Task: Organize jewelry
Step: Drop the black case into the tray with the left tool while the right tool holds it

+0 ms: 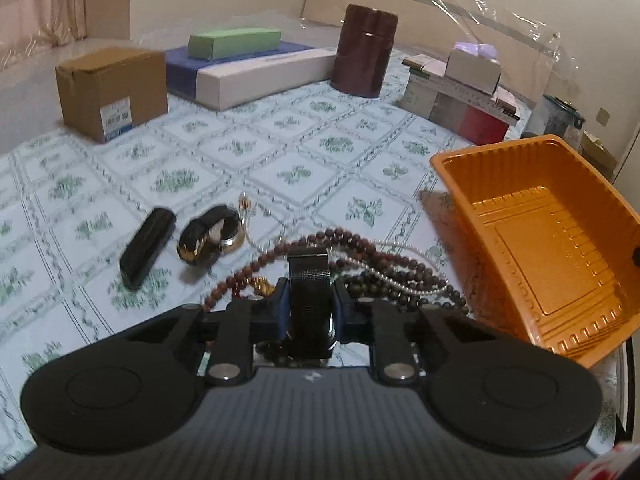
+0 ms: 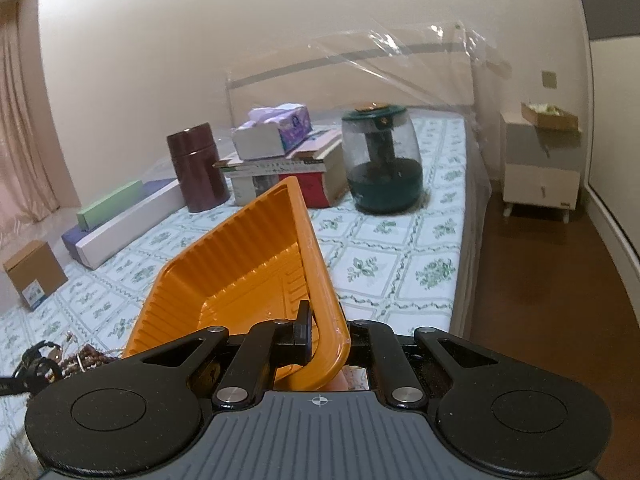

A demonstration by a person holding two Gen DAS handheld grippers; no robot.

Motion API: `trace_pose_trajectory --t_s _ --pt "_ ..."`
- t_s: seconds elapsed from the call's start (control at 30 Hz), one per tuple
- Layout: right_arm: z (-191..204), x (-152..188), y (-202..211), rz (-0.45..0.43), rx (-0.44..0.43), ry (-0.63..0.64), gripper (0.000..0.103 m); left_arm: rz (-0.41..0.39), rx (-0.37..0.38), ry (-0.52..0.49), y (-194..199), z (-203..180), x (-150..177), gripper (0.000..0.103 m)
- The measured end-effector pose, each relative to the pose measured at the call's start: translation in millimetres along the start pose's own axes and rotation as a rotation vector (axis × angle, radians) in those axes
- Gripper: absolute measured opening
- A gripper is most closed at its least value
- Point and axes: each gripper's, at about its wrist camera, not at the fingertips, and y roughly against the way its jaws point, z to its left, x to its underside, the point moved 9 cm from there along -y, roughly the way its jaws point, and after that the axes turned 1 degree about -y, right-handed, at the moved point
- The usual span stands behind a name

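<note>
Floral-patterned sheeting (image 1: 280, 148) covers the bed under a cream wall, with curtains at 10 o'clock, boxes and a maroon canister (image 1: 366, 50) lined along 12 o'clock, and a white cabinet (image 2: 540, 168) on the brown floor at 3 o'clock. Left gripper (image 1: 310, 304) is clamped on a black mesh watch band (image 1: 309, 280) above tangled bead necklaces (image 1: 360, 268). Right gripper (image 2: 326, 340) pinches the rim of the tilted orange tray (image 2: 240, 272).
</note>
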Motion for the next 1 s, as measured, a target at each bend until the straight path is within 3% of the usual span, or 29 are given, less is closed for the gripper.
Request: trace_pose_trajectory --t_s 0.37,0.6,0.8,1.0 --pt "13.2 -3.0 3.1 -0.013 -0.018 0.058 0.008 -0.053 0.083 -0.049 27.3 -29.3 -34.3 0.018" --pt "15.9 -0.9 8.0 -0.017 -0.028 0.072 0.008 -0.08 0.224 -0.063 40.2 -80.0 -45.6 0.018" --pt "14.5 1.3 8.6 -0.009 -0.03 0.074 0.008 -0.053 0.327 -0.096 33.2 -132.2 -31.6 0.018" --pt "14.8 2.3 9.6 -0.008 -0.031 0.083 0.008 -0.012 0.373 -0.127 21.6 -164.4 -7.5 0.018"
